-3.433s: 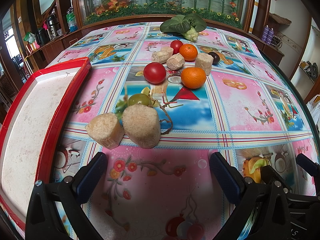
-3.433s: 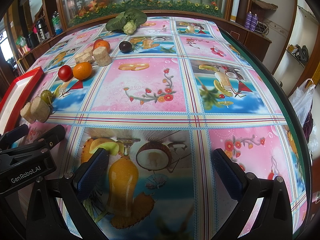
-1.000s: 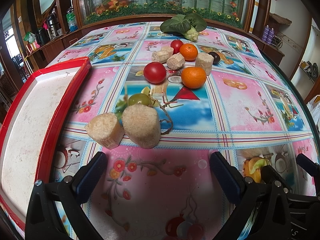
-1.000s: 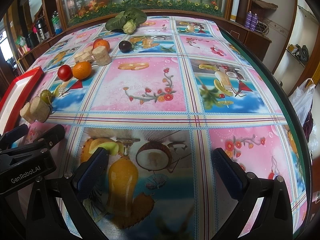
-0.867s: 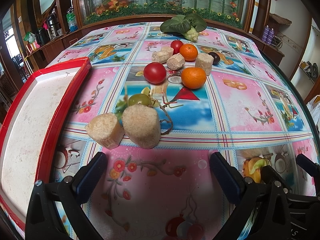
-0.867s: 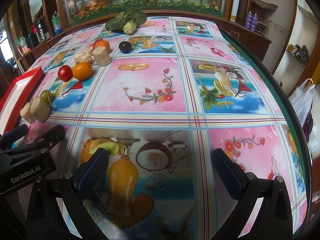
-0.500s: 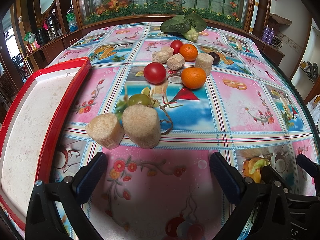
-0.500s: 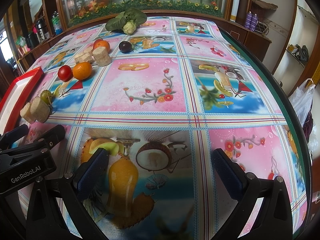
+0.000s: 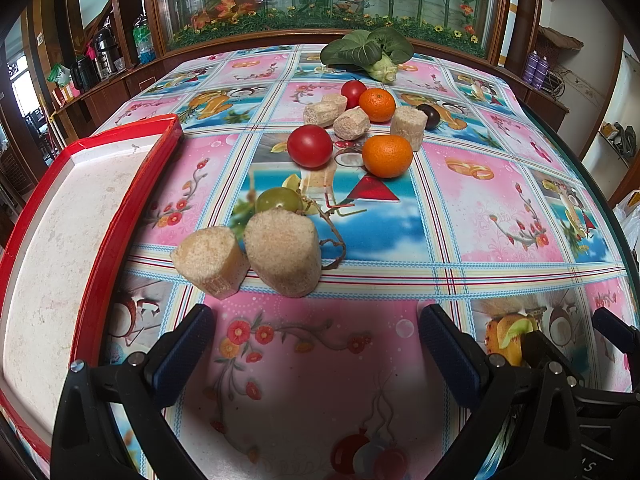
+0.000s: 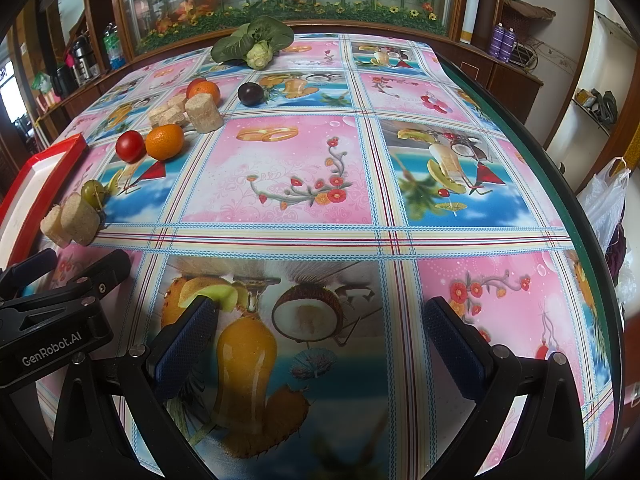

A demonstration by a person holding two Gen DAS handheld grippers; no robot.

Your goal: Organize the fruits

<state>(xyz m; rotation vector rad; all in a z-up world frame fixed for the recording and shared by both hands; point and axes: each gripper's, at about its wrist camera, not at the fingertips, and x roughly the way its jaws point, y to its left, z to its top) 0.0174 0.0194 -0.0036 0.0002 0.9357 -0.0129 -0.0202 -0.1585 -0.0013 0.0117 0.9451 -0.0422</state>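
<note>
Pink, blue and fruit-printed oilcloth covers the tabletop (image 9: 480, 208), and nothing on it has shifted from the frames a few seconds ago: both views match the earlier ones.

The left gripper (image 9: 316, 340) hovers low over the near edge of the tabletop with its jaws spread wide and nothing between them. The right gripper (image 10: 320, 332) hangs just to its right, also near the near edge, jaws likewise wide apart and empty over a printed coconut and juice bottle.

A red tray (image 9: 132, 208) with a pale, bare floor sits along the left edge of the tabletop. Just beside its right rim, 2 beige sugarcane chunks (image 9: 248, 254) lie touching each other, right ahead of the left gripper. A green grape (image 9: 278, 199) with a dry stem rests just behind them.

Further toward the middle, a red tomato (image 9: 310, 146) and an orange (image 9: 387, 156) stand near each other, a small gap between. Behind them is a cluster: 3 more sugarcane chunks (image 9: 352, 122), a second orange (image 9: 377, 105), a smaller tomato (image 9: 353, 92) partly hidden behind the chunks, and a dark plum (image 9: 429, 116) touching the rightmost chunk. At the far edge lies a leafy green vegetable (image 9: 368, 54).

The whole right half of the tabletop carries no fruit. A white plastic bag (image 10: 604, 200) hangs past the right edge.
</note>
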